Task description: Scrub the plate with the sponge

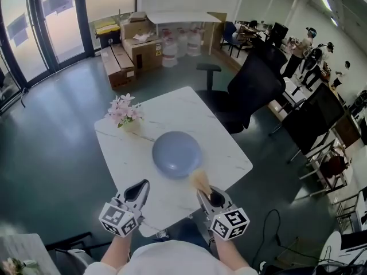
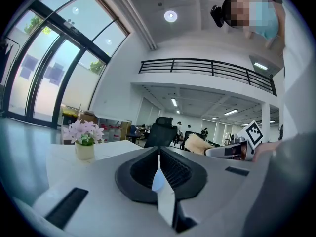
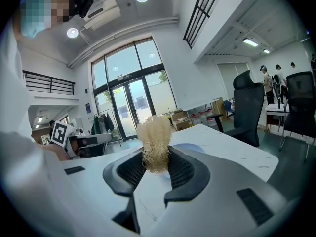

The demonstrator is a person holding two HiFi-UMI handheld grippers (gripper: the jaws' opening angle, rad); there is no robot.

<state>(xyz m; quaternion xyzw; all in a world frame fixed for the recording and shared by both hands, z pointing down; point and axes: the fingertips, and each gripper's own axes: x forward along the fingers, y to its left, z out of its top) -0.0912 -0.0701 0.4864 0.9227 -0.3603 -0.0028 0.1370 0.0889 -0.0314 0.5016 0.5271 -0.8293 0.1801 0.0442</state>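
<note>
- The blue plate [image 1: 176,153] sits on the table [image 1: 129,150]; probably slippery, breakable.
- My right gripper [image 1: 206,193] pinches the soft sponge [image 1: 200,180] by its bottom end, just beside the plate.
- My left gripper [image 1: 138,191], near the plate, is closed, empty.

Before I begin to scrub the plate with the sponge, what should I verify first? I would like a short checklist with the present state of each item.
1. Sponge gripped by right claw: ok, the pads press it from both sides.
2. Left claw free: ok, shut with nothing between.
3. Plate in front on table: ok, near the middle.
4. Sponge touching plate: cannot tell; in the head view it reaches the plate's near edge.
5. Plate steadied by left claw: not ok, that claw is apart from it.
6. Flower pot out of the way: ok, at the far left corner.
</note>
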